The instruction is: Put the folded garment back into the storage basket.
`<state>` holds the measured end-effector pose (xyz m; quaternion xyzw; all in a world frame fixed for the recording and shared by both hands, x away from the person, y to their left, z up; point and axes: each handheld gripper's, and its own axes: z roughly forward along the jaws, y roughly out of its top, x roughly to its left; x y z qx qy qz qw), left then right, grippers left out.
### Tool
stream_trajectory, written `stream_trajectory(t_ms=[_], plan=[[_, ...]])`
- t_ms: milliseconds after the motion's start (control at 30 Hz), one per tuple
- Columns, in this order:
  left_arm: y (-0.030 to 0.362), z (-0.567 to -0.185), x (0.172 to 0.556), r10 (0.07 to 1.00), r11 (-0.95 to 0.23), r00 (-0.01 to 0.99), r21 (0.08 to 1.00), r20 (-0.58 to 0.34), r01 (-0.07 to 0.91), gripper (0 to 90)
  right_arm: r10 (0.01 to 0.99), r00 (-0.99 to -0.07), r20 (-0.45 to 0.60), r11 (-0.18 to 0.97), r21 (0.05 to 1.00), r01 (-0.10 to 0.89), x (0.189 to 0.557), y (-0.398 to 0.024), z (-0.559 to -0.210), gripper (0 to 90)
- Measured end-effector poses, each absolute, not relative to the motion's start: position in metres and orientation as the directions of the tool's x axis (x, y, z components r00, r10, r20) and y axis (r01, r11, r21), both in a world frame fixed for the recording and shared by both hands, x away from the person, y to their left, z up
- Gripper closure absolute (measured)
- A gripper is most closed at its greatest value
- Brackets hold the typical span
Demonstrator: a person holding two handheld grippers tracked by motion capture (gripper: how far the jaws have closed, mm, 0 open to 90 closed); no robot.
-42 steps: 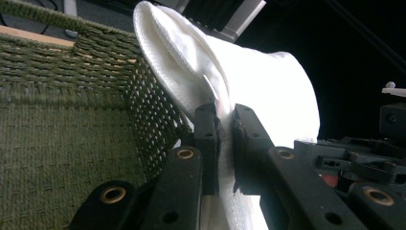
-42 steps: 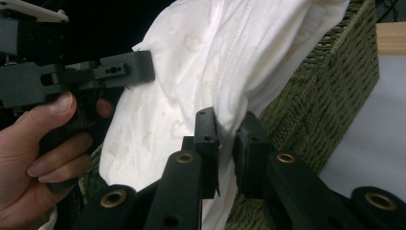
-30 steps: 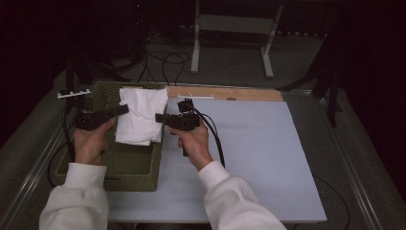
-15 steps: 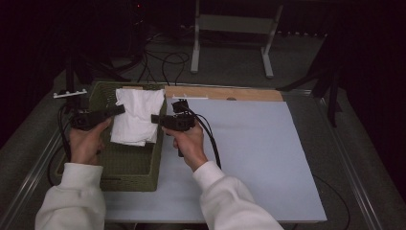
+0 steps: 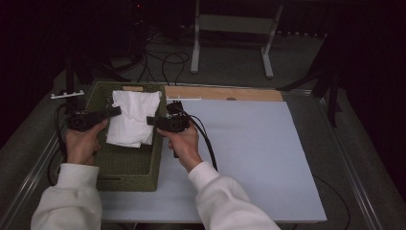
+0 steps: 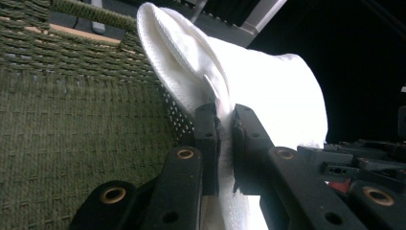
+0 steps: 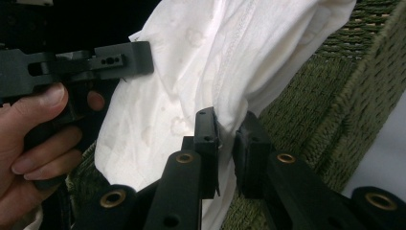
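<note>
Over the green basket, both tools, left and right, clench the white cloth; lifting evenly should keep it from snagging the rim.

white cloth, green woven basket

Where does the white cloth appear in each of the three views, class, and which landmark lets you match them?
High view: the white cloth hangs left of centre, over the green woven basket, between the two grippers.
Left gripper view: the cloth rises from the centre to the upper right, pinched by the jaws.
Right gripper view: the cloth spreads across the upper centre, pinched by the jaws.
Shared landmark: the green woven basket.
</note>
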<state>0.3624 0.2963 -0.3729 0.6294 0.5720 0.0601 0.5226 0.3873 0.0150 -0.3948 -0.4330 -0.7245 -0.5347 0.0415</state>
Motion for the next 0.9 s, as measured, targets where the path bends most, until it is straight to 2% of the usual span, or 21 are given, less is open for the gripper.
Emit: stream_trajectory(t_ms=[900], plan=[[0.310, -0.381, 0.363, 0.823, 0.176, 0.301, 0.720, -0.482, 0.671, 82.4, 0.600, -0.610, 0.517, 0.088, 0.716, 0.693, 0.388, 0.042, -0.407, 81.0]])
